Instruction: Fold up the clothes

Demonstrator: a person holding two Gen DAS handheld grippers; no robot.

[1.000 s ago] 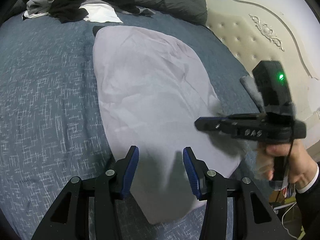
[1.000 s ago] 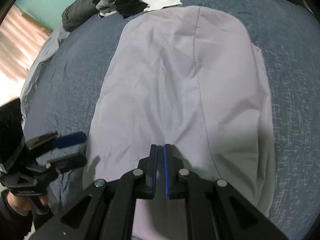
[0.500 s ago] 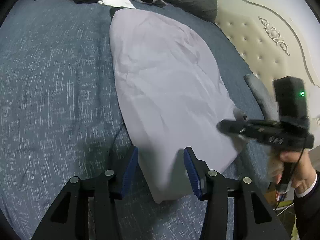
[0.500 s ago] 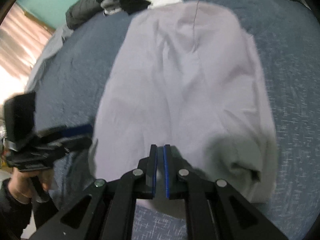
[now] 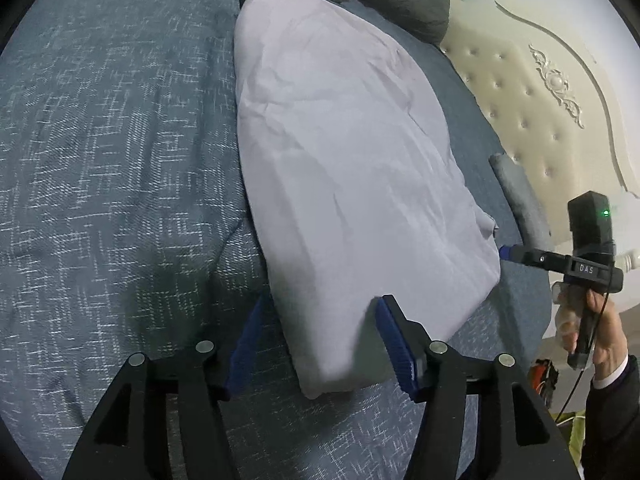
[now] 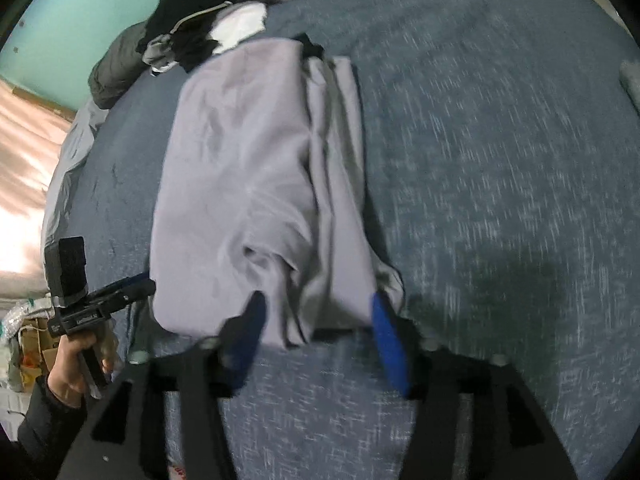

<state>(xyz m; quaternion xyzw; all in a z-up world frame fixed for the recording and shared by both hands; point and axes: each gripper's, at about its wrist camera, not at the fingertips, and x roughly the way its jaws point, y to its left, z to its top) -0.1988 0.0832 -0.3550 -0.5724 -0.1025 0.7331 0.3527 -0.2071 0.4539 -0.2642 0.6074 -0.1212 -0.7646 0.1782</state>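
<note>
the pale lilac folded cloth garment (image 5: 344, 160) lies on the blue-grey speckled bed cover (image 5: 112, 168), its long axis running from near to far. the left hand-held gripper (image 5: 320, 340) and right hand-held gripper (image 6: 316, 336), jaws just widened, stand released astride its near end. a heap of black and white clothes (image 6: 212, 28) sits at its far end, just left.
</note>
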